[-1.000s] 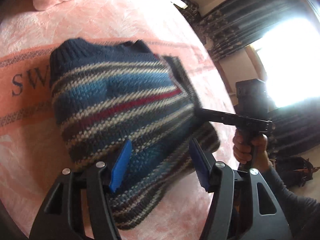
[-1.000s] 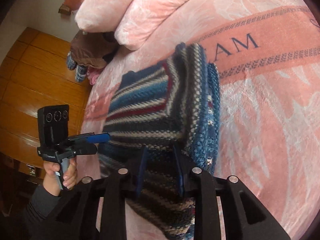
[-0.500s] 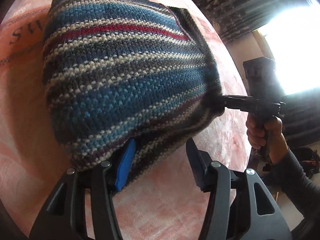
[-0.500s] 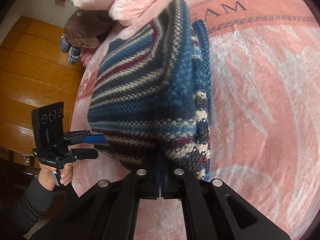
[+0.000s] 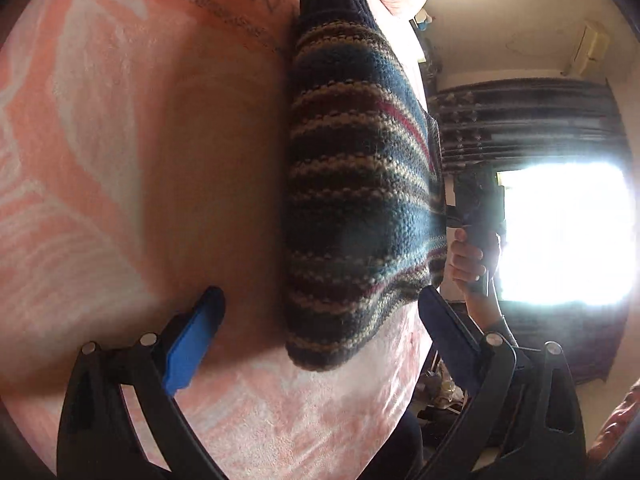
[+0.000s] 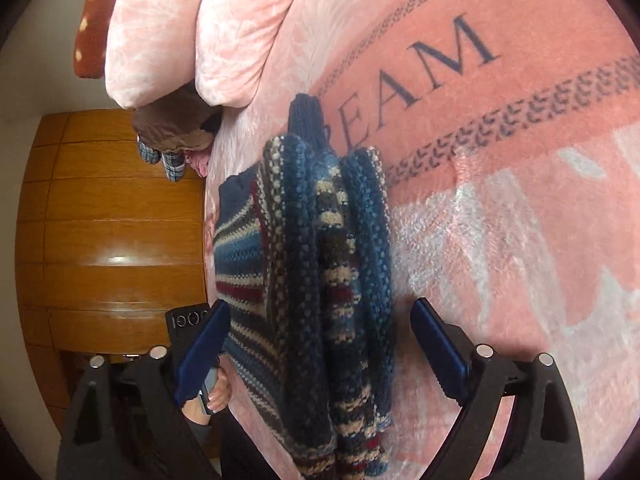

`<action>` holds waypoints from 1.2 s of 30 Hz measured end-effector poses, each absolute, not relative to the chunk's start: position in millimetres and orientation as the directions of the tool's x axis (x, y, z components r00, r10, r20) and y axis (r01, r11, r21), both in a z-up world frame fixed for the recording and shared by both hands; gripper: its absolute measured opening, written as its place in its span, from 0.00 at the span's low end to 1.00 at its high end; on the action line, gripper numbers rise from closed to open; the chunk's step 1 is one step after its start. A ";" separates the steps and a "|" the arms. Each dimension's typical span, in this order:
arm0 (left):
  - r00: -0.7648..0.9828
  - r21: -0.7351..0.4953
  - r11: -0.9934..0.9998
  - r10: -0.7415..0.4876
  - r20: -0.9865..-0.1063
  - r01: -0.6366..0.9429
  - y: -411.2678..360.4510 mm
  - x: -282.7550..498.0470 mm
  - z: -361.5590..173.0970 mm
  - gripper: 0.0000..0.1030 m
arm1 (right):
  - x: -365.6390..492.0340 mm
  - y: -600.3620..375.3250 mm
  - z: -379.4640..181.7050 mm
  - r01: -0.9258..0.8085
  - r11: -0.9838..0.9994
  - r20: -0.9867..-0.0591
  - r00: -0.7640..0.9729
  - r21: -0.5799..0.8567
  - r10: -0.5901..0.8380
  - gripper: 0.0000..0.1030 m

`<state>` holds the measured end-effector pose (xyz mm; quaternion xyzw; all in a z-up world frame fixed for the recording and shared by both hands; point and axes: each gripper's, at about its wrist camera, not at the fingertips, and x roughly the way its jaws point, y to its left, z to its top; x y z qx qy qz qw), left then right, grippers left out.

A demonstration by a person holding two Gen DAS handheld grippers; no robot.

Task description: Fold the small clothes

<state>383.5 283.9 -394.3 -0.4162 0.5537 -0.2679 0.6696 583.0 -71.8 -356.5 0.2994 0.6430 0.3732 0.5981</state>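
Observation:
A small knitted sweater with navy, blue, cream and red stripes lies folded in thick layers on the pink blanket. My left gripper is open, and the sweater's lower edge sits loosely between its blue pads. In the right wrist view the stacked folds of the sweater run between the wide-apart fingers of my right gripper, which is open and touches nothing. The right gripper and the hand holding it show at the sweater's far side. The left gripper is partly hidden behind a blue pad.
The pink blanket bears dark lettering and a patterned band. Pink pillows and a brown and plaid bundle lie at the bed's head. A wooden cabinet stands beside the bed. A bright window and dark curtains fill the other side.
The right gripper, shut on the sweater's hem half a second ago, has opened and let go. The left fingers have spread wider. The lifted half now rests folded over, and both views have rolled.

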 end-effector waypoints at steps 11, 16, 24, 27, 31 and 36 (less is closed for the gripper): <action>0.194 -0.891 0.453 -0.872 -0.450 -0.029 230.1 411.2 -407.1 0.96 | 605.8 -12.5 -364.7 -0.140 0.499 -0.518 -0.171 0.855 0.838 0.92; 0.173 -0.846 0.517 -0.828 -0.533 -0.131 226.5 408.8 -410.8 0.63 | 604.2 -7.0 -369.0 -0.132 0.526 -0.541 -0.160 0.840 0.825 0.51; 0.183 -0.836 0.532 -0.816 -0.549 -0.135 239.2 385.9 -387.7 0.47 | 583.2 -14.9 -339.9 -0.122 0.510 -0.521 -0.084 0.852 0.850 0.40; 0.177 -0.839 0.534 -0.820 -0.544 -0.109 251.4 370.9 -365.8 0.47 | 566.6 -7.8 -318.1 -0.127 0.508 -0.519 -0.081 0.852 0.851 0.40; 0.155 -0.835 0.540 -0.820 -0.551 -0.109 284.9 329.6 -343.9 0.47 | 527.3 15.0 -300.6 -0.124 0.490 -0.503 -0.107 0.863 0.858 0.40; 0.150 -0.825 0.551 -0.812 -0.564 -0.124 338.5 258.8 -352.4 0.49 | 466.7 63.1 -318.0 -0.114 0.453 -0.467 -0.181 0.884 0.866 0.40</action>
